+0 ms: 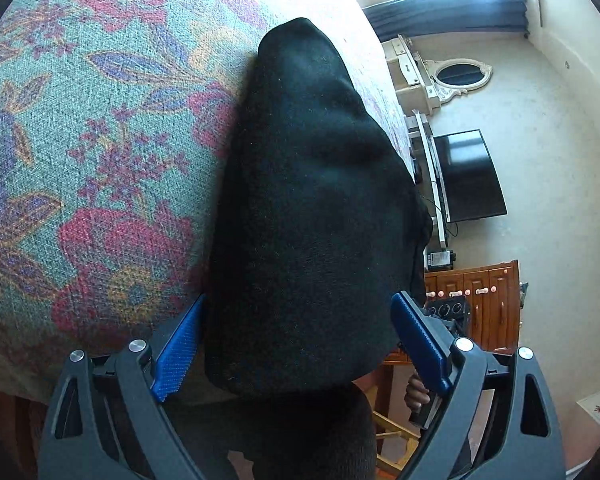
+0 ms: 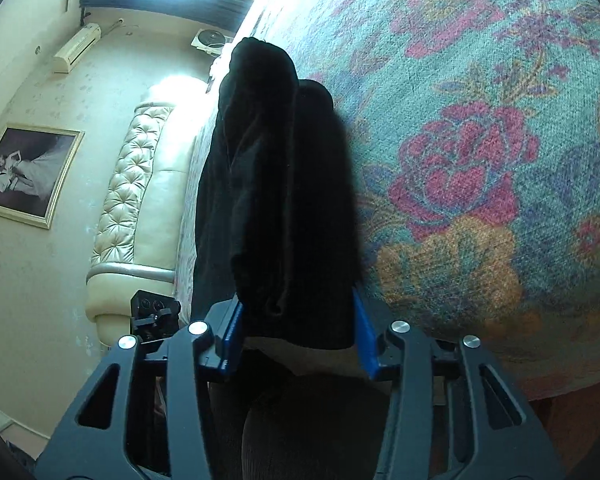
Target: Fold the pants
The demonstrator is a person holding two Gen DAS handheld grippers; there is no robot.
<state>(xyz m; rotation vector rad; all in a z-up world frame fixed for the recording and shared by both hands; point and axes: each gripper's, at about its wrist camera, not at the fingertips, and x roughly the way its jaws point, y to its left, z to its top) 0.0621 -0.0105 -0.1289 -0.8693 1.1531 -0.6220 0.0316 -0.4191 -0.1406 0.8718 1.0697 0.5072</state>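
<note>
Black pants (image 1: 308, 200) lie folded lengthwise on a floral bedspread (image 1: 92, 120), running away from me. My left gripper (image 1: 300, 340) is open, its blue pads either side of the pants' near end, not closed on it. In the right wrist view the pants (image 2: 284, 200) show as stacked dark layers on the bedspread (image 2: 480, 160). My right gripper (image 2: 296, 332) is open too, with its blue pads straddling the near end of the cloth. The cloth's near edge hangs just past the bed edge in both views.
A television (image 1: 472, 176), a wooden cabinet (image 1: 484, 300) and a mirror (image 1: 458, 74) stand beyond the bed. The other gripper (image 1: 424, 400) shows low at the right. A padded headboard (image 2: 140, 184) and a framed picture (image 2: 24, 172) are at the left.
</note>
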